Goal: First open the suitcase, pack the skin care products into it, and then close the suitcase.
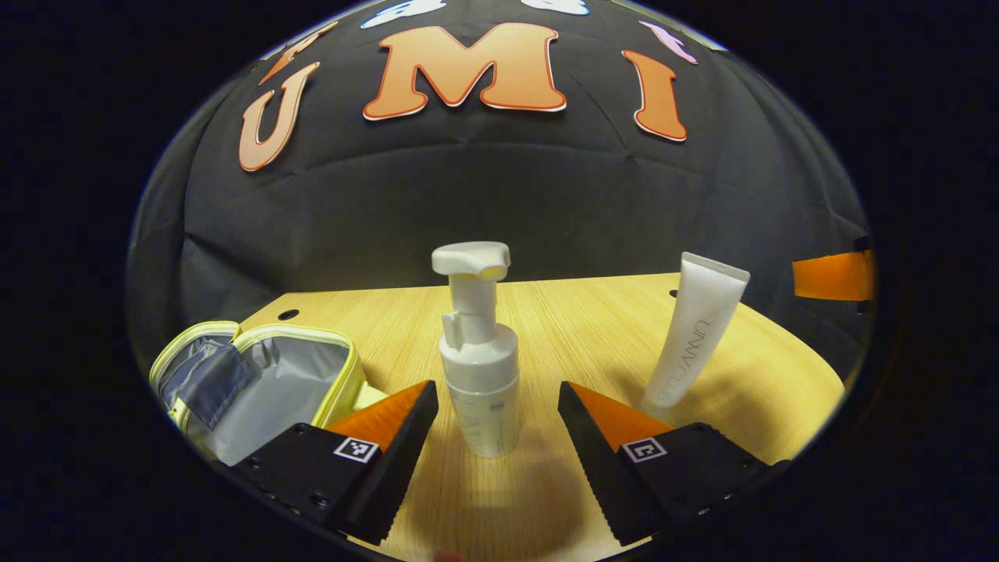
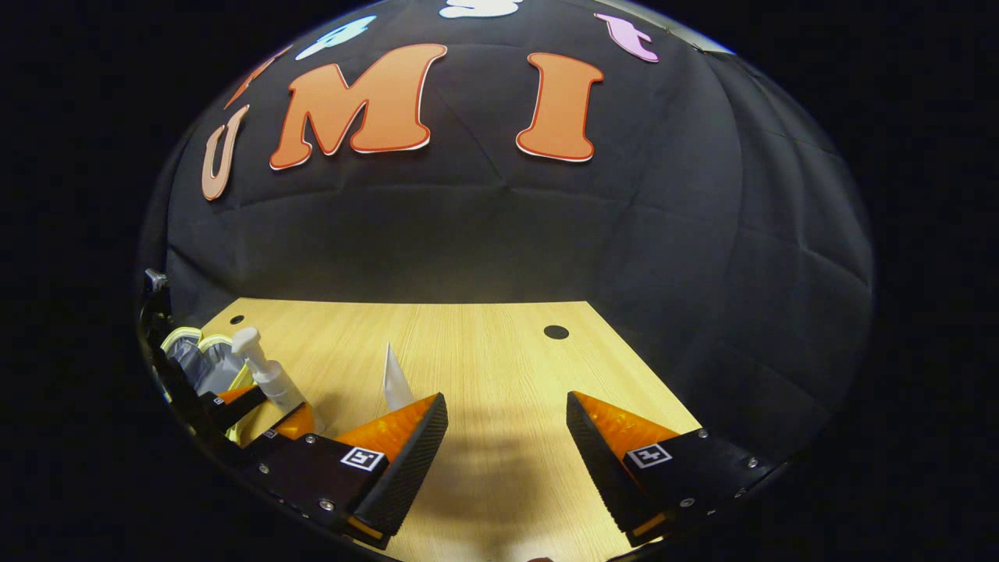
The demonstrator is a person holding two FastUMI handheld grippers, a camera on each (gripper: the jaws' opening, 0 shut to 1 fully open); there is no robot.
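A white pump bottle (image 1: 478,367) stands upright on the wooden table (image 1: 562,320), between the fingers of my left gripper (image 1: 496,389). That gripper is open, with a gap on each side of the bottle. To the bottle's right a white tube (image 1: 695,336) stands on its cap. The small yellow suitcase (image 1: 265,382) lies open at the left, its grey lining showing. In the right gripper view my right gripper (image 2: 506,400) is open and holds nothing over bare table. There the tube (image 2: 394,381) shows edge-on, and the bottle (image 2: 264,371) and suitcase (image 2: 195,353) sit far left.
The black cloth wall closes off the back of the table. Small round holes (image 2: 556,332) mark the tabletop near its far edge. An orange part of the other gripper (image 1: 831,275) shows at the right rim of the left gripper view.
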